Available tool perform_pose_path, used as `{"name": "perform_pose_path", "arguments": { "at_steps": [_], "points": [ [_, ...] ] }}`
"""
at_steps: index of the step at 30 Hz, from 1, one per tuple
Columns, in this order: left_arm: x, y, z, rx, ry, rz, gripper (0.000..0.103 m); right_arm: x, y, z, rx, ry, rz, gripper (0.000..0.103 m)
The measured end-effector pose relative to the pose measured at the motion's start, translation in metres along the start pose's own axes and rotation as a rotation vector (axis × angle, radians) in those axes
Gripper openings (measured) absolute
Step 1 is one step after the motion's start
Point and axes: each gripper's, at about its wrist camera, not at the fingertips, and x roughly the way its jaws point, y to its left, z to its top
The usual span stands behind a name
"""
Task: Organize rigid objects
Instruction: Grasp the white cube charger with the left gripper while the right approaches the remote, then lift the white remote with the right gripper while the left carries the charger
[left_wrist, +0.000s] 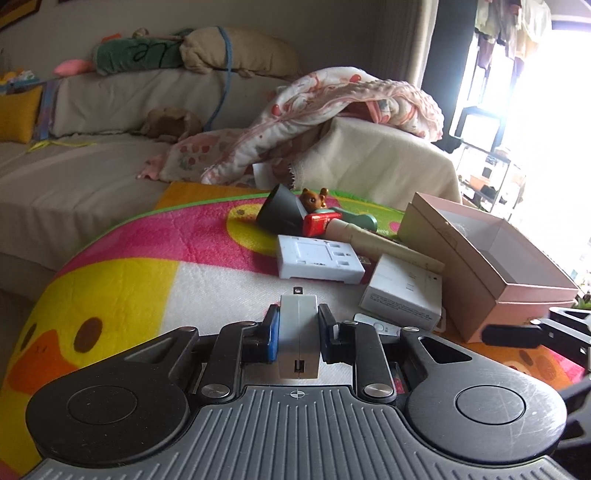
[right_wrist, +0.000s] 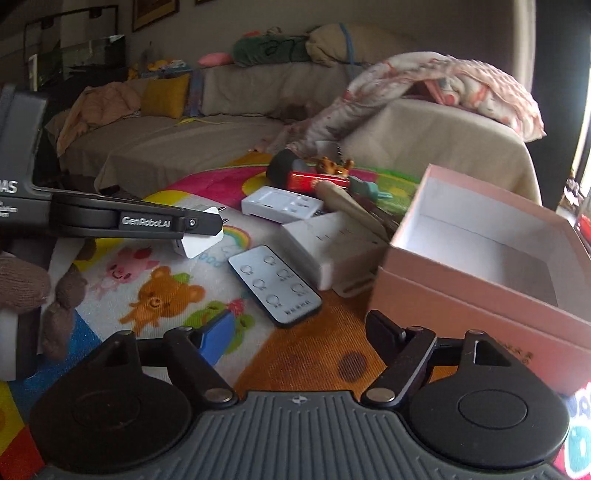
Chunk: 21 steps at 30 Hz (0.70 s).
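My left gripper (left_wrist: 298, 322) is shut on a white plug charger (left_wrist: 298, 332), its prongs pointing forward above the cartoon blanket (left_wrist: 129, 266). The right wrist view shows the same charger (right_wrist: 201, 238) in the left gripper (right_wrist: 207, 223) at the left. My right gripper (right_wrist: 299, 328) is open with nothing between its fingers, low over the blanket beside the open pink box (right_wrist: 480, 258). A grey remote (right_wrist: 275, 284) lies just ahead of it. Behind are a white carton (right_wrist: 325, 243), a white battery tray (right_wrist: 280, 205) and a wooden recorder (right_wrist: 347, 203).
A black cone (left_wrist: 277, 210), a red toy (left_wrist: 319, 223), a small bear figure (left_wrist: 314, 199) and a green piece (left_wrist: 364, 219) cluster at the blanket's far side. A sofa (left_wrist: 74, 173) with cushions and a crumpled quilt (left_wrist: 332, 107) stands behind. A gloved hand (right_wrist: 22, 284) is at left.
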Motion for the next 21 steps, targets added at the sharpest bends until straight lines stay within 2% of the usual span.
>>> {"name": "perform_pose_path", "arguments": {
  "at_steps": [5, 9, 11, 12, 13, 15, 18, 21],
  "points": [
    [-0.019, 0.009, -0.017, -0.047, -0.013, -0.020, 0.024, 0.029, 0.015, 0.018, -0.055, 0.006, 0.004, 0.079],
    [-0.020, 0.013, -0.019, -0.070, -0.023, -0.036, 0.024, 0.043, 0.015, 0.022, -0.060, 0.034, 0.041, 0.078],
    [-0.019, 0.014, -0.019, -0.078, -0.020, -0.040, 0.024, 0.045, 0.013, 0.021, -0.051, 0.048, 0.063, 0.074],
    [-0.020, 0.014, -0.019, -0.080, -0.021, -0.041, 0.024, 0.042, 0.013, 0.019, -0.048, 0.049, 0.073, 0.066],
    [-0.020, 0.014, -0.019, -0.082, -0.022, -0.042, 0.024, 0.039, 0.014, 0.018, -0.052, 0.051, 0.081, 0.053],
    [-0.020, 0.015, -0.019, -0.083, -0.023, -0.043, 0.024, 0.032, 0.014, 0.016, -0.067, 0.065, 0.093, 0.040],
    [-0.021, 0.014, -0.020, -0.083, -0.025, -0.043, 0.024, 0.014, 0.011, 0.005, -0.096, 0.083, 0.128, 0.039],
    [-0.021, 0.013, -0.021, -0.077, -0.020, -0.042, 0.024, -0.011, 0.005, -0.013, -0.177, 0.088, 0.119, 0.039]
  ]
}}
